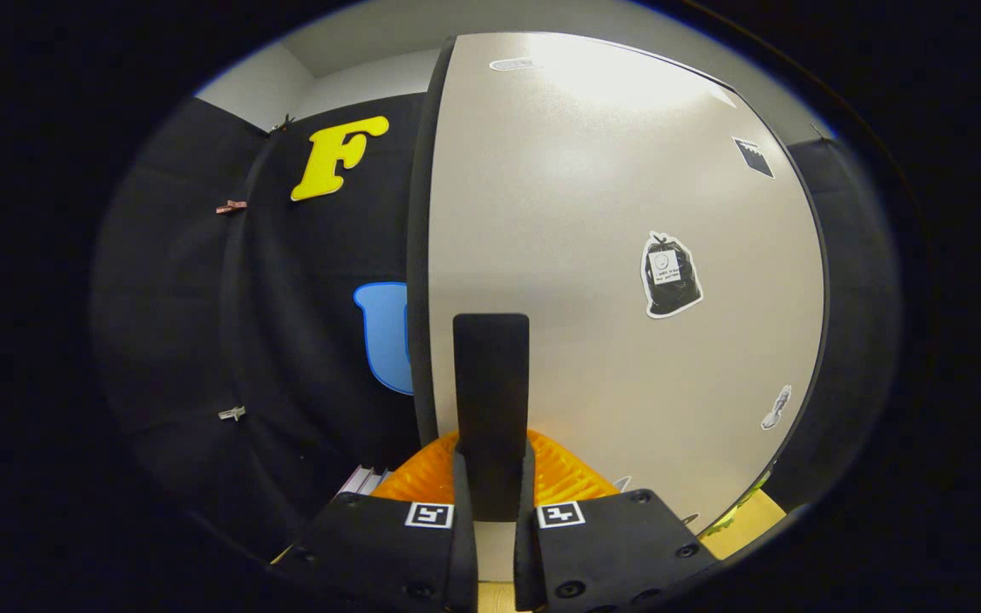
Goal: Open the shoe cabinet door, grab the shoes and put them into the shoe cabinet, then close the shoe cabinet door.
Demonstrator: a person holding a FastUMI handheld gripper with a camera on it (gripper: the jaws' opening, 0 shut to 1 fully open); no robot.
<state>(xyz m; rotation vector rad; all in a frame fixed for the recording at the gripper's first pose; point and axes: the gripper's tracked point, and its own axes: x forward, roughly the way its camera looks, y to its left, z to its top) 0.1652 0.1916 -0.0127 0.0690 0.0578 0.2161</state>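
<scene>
**Tongs clamped on the cabinet door handle**

At the far left, beyond the tongs, hangs the booth's black cloth wall (201, 340), with two small clips (232, 206) pinned on it, one high and one lower. Just right of the cloth stands the dark edge of the shoe cabinet door (420, 255), seen nearly edge-on, and from there the door's pale grey face spreads wide to the right. Straight ahead of the tongs (495, 502) a dark upright handle (491, 383) rises from between the two fingers; both fingers (461, 511) press against its lower end, one on each side, so the tongs are pinching the handle. Behind the handle's foot, low down and just ahead of the fingers, shows an orange ribbed thing (563, 472); what it is cannot be told. Left of it, a few pale flat edges (363, 479) peek out at the bottom of the cloth. Further right on the door's face sits a sticker of a black bag (671, 275), with smaller stickers (777, 407) near the door's right edge. At the lower right a strip of light wooden surface (750, 524) shows below the door.
</scene>
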